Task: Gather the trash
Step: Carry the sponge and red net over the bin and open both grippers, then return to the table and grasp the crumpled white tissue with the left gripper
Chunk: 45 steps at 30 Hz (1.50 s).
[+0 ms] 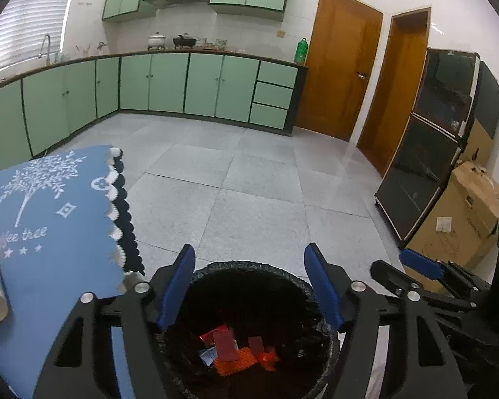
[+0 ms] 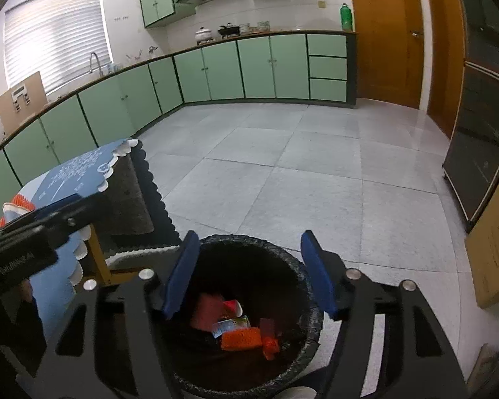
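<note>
From the left wrist, the left gripper [image 1: 249, 286], jaws apart and empty, hangs over the lined bin [image 1: 329, 349] holding trash [image 1: 236, 349]; from the right wrist, the right gripper [image 2: 249, 272] likewise gapes empty above it, so both should lift straight clear of the liner.

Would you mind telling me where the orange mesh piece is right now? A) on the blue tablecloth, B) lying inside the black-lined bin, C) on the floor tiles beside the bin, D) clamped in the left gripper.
B: the orange mesh piece lies at the bottom of the black-lined bin among other wrappers, while the left gripper and right gripper hang open and empty above it.
</note>
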Motion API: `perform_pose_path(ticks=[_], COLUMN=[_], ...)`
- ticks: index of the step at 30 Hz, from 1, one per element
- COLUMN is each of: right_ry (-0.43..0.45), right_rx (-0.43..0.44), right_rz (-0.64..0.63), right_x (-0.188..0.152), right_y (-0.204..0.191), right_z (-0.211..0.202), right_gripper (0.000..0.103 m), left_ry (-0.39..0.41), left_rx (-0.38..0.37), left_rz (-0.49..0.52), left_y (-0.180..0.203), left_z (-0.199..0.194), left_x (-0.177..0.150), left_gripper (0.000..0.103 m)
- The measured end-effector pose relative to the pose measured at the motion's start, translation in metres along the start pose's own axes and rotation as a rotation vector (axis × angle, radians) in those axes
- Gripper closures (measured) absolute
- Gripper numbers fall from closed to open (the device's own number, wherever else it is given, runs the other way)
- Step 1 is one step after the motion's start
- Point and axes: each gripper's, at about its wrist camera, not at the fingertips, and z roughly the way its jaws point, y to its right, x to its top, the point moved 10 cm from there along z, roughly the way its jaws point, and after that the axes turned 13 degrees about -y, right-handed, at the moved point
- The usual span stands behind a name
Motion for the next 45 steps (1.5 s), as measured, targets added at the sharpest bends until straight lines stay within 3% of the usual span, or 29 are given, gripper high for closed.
perform_pose_path(ticks=[5, 12, 25, 35, 45], right_ry=[0.046, 0.090, 0.111, 0.088, 0.071], right_rx=[0.014, 0.088, 0.228, 0.319, 0.325], right_rz=[0.003, -0.032, -0.150, -0.277, -0.311], right_x=[0.009, 0.009, -0.009, -0.041, -0.053], right_y=[-0.012, -0.062, -0.181, -0.266, -0.286], right_z=[-0.022, -0.056, -0.083, -0.083, -0.083], right_gripper=[0.013, 0.010, 0.010, 0.010, 0.010], left_ry=[0.049, 0.090, 0.128, 0.096, 0.046], left_rx=[0.045, 0.140, 0.385, 0.452, 0.445], left_rz=[-0.006, -0.067, -0.220, -0.311, -0.371], left_y=[-0.018, -0.071, -0.188, -0.232, -0.248], left_z=[-0.032, -0.096, -0.192, -0.218, -0.214], left_x=[-0.002, -0.024, -0.099, -0.161, -0.192], left_gripper=[0.031, 0.029, 0.029, 0.029, 0.029])
